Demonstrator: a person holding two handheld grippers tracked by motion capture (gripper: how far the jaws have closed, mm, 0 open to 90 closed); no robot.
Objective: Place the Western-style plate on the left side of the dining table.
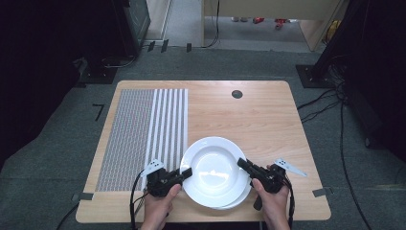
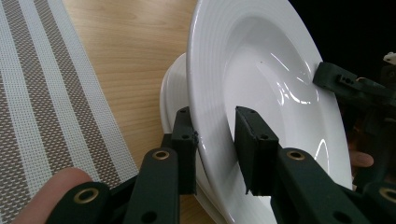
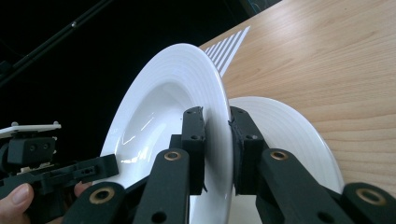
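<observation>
High view first, from the left: a striped placemat [image 1: 143, 136] lies flat on the counter [image 1: 268, 115], and just beside it I hold the top plate [image 1: 213, 170] by opposite rims so it lifts level off the second plate [image 1: 239, 200] beneath. My left gripper [image 1: 184, 173] straddles the near-left rim, its jaws a little apart around it and not clearly pinching. My right gripper [image 1: 243, 164] is clamped on the right rim. I can read no brand, label or writing anywhere.

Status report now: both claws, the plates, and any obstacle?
Left claw astride top plate rim, gap showing. Right claw shut on opposite rim. Second plate underneath. Striped placemat close on the left.
</observation>
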